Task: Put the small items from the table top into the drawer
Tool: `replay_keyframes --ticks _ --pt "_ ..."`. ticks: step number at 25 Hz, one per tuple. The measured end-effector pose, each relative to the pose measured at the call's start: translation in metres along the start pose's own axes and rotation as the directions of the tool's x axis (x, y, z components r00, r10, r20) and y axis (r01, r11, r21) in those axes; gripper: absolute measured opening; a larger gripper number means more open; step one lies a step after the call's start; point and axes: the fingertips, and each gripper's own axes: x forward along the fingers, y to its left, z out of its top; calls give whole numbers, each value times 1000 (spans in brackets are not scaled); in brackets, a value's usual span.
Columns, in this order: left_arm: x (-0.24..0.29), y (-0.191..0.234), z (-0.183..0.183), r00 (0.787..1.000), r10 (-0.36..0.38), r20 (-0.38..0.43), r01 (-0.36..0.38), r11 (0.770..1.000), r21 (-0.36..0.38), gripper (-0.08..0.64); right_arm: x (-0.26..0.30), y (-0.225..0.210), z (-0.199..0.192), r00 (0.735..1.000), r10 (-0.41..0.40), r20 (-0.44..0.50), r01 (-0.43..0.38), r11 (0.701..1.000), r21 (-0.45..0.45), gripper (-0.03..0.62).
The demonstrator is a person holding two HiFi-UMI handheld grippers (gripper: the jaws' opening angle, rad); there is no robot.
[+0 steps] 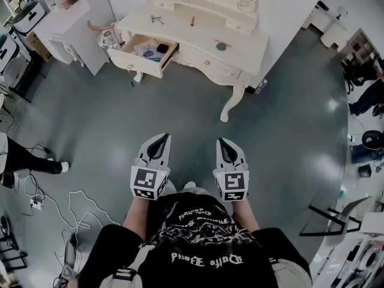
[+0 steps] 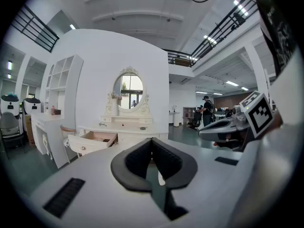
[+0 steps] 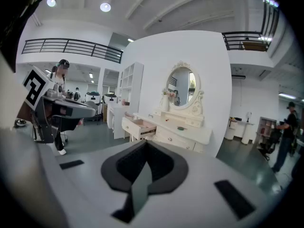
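Plainly, both tools are idle: the left gripper and the right gripper sit side by side at the person's waist, each with its jaws clenched on nothing, probably because no reach has begun. Well ahead of them stands the cream, ornate wooden dressing table, its drawer open ahead and to the left, ready to receive. Farther off, on the table top, lie a small dark wiry item, a short red stick and a round green disc, all out of reach.
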Motion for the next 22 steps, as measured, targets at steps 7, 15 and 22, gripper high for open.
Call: replay_keyframes --ticks 7,15,22 --pt "-3 -6 1 1000 15 14 -15 1000 -9 15 -5 -1 0 1000 3 4 -3 1000 -11 9" --pt "-3 -8 -10 1000 2 -7 -2 1000 -16 15 -10 -2 -10 1000 -5 3 5 999 42 9" --pt "16 -4 -14 999 -32 -13 32 999 -29 15 -5 -14 -15 999 -42 -12 43 997 66 11"
